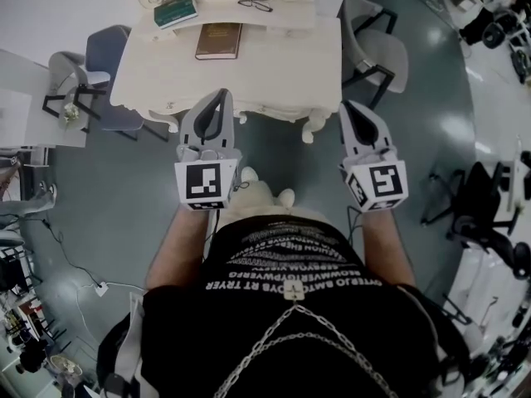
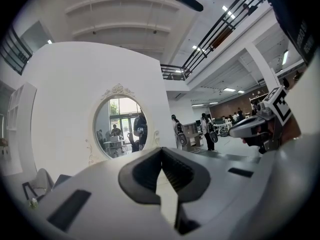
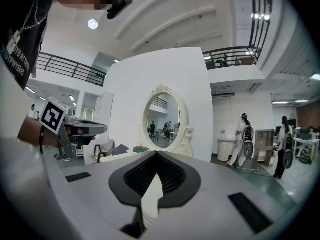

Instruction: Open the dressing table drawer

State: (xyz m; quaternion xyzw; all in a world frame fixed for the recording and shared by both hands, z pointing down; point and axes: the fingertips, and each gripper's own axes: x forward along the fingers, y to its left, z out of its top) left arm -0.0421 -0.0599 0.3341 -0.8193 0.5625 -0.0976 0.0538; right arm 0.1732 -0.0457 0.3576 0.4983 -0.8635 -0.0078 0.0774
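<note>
1. The white dressing table (image 1: 274,73) stands at the top of the head view, straight ahead of the person. Its scalloped near edge faces them. From this steep angle the drawer cannot be made out along that edge.
2. The left gripper (image 1: 222,96) points at the table. Its tips overlap the near edge in the head view, and contact cannot be judged. In the left gripper view its jaws are clenched together with nothing between them.
3. The right gripper (image 1: 349,106) is level with the left one, by the table's right front corner. Its jaws are also closed tip to tip and hold nothing.
4. On the tabletop a brown book (image 1: 219,41) lies near the middle. A green book (image 1: 176,12) lies further back to the left, and a pair of glasses (image 1: 256,4) is to the right of it.
5. An oval mirror (image 3: 164,121) in an ornate white frame rises behind them.
6. A blue chair (image 1: 108,56) stands to the table's left and a grey chair (image 1: 377,52) to its right.
</note>
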